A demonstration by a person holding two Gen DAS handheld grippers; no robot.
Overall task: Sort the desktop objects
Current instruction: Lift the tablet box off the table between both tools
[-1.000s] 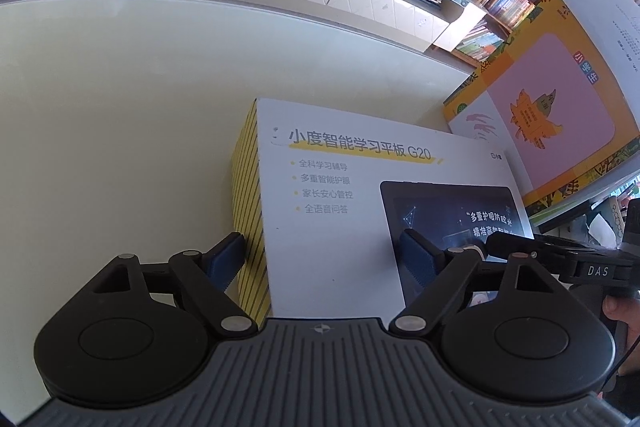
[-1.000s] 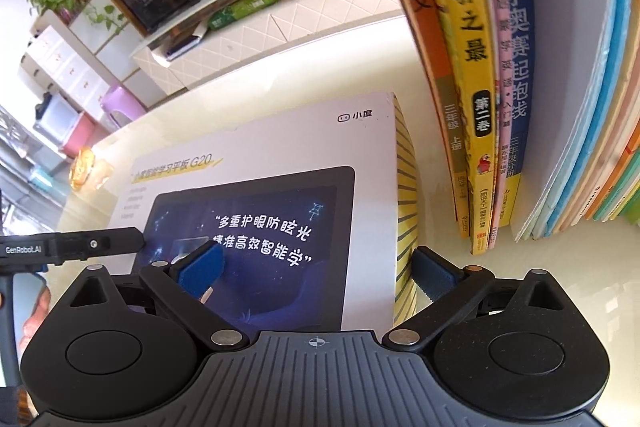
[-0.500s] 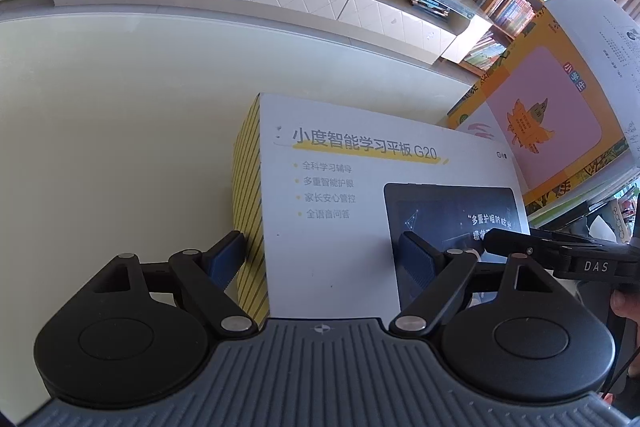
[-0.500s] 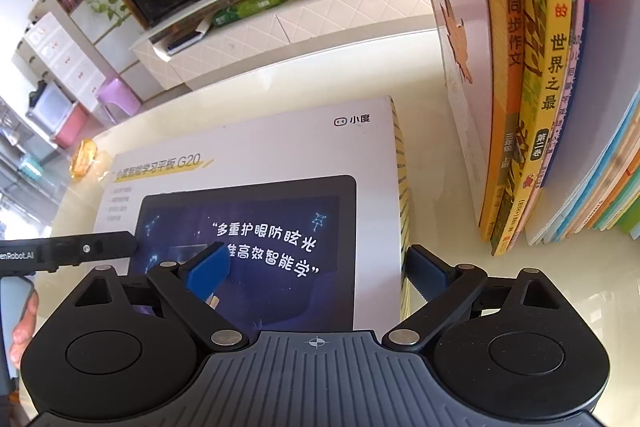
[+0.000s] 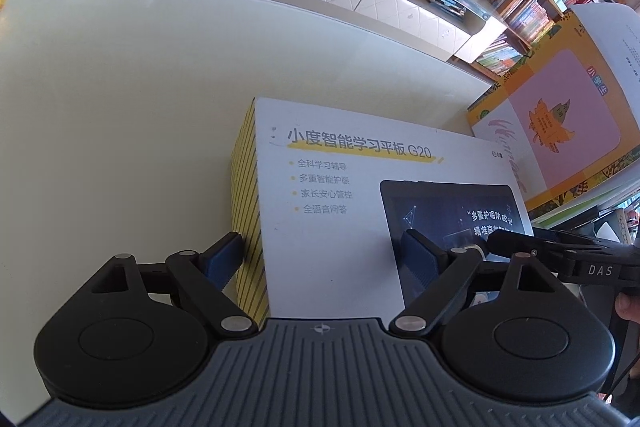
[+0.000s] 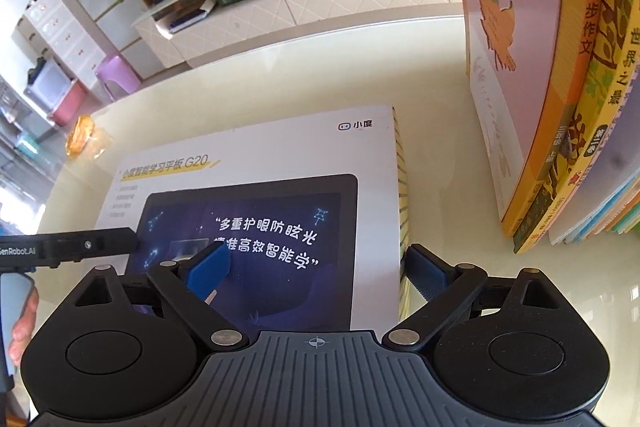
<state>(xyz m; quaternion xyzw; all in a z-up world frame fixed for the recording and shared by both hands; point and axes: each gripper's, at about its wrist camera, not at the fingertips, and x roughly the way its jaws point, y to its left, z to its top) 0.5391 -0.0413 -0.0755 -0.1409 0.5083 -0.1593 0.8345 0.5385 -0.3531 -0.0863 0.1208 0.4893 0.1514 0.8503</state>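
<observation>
left wrist: white tablet box (image 5: 340, 203), yellow-striped side, lying flat.

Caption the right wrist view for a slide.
Open right gripper straddles the right edge of the white tablet box on the table, beside upright books.

bright daylight, glare on the glossy table (image 6: 600, 307), strong fisheye bending at the edges, corners dark and soft

We see the tablet box (image 6: 256, 163) lying flat on the table (image 5: 120, 99), with standing books (image 6: 560, 107) at its right.
</observation>
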